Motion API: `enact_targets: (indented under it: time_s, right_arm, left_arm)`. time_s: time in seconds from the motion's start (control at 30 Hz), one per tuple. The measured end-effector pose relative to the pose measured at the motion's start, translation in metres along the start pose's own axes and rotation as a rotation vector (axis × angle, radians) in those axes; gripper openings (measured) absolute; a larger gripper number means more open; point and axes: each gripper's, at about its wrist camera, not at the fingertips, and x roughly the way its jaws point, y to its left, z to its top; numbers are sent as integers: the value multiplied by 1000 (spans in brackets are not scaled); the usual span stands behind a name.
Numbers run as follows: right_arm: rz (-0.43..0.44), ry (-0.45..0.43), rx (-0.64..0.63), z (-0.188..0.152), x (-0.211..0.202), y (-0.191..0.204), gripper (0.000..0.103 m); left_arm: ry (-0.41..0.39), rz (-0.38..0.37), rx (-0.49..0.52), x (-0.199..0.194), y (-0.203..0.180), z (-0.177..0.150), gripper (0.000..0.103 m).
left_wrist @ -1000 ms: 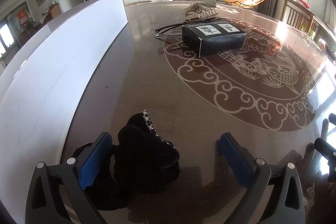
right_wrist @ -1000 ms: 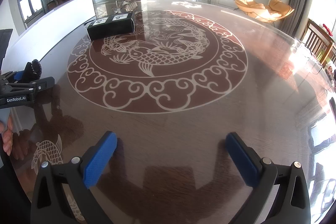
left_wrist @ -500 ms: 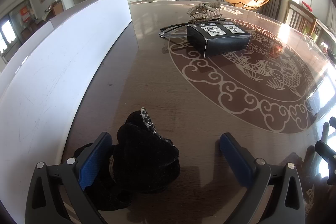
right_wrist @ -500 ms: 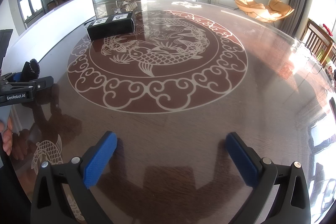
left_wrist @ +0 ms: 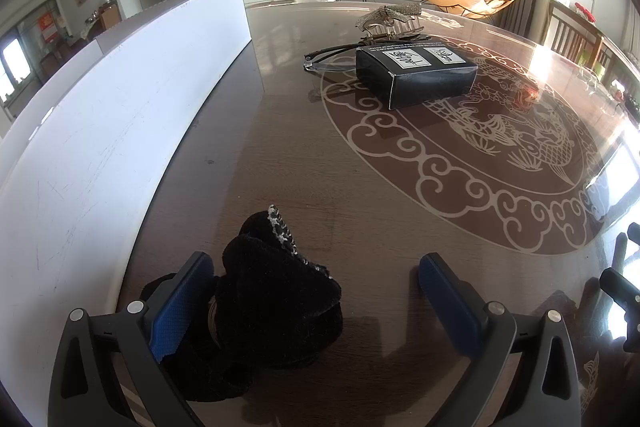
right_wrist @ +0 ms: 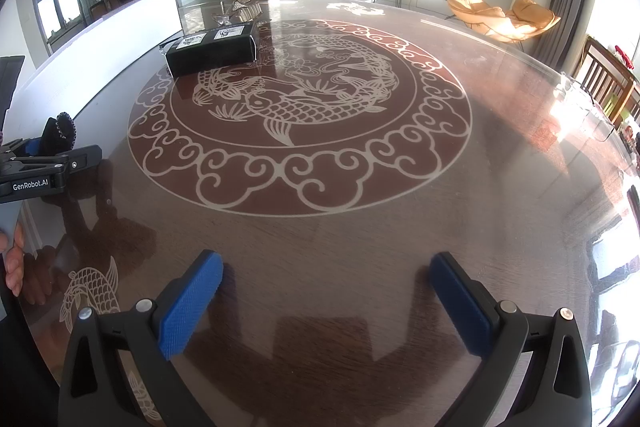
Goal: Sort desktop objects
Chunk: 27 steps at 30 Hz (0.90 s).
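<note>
Black plush hair accessory (left_wrist: 276, 291) sits off-centre in my wide-open left gripper (left_wrist: 316, 291) — closing may nudge it away (right gripper (right_wrist: 326, 291) open, empty).

- Left tool (left_wrist: 316, 301): two black plastic arms with triangular cut-outs, silver round screws, blue cross-hatched pads (left_wrist: 182, 301).
- Right tool (right_wrist: 326, 301): the same black frame, silver screws, blue textured pads (right_wrist: 190, 303).
- White "GenRobot.AI" lettering (right_wrist: 30, 185) on the left tool's black side.
</note>
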Motion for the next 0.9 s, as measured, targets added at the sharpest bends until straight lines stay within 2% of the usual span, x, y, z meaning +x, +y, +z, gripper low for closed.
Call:
enact_targets:
  time_s: [0.9]
  right_arm:
    - [1,0,1,0,0,0,103]
  left_arm:
    - [0,6,-10,0,2,0,103]
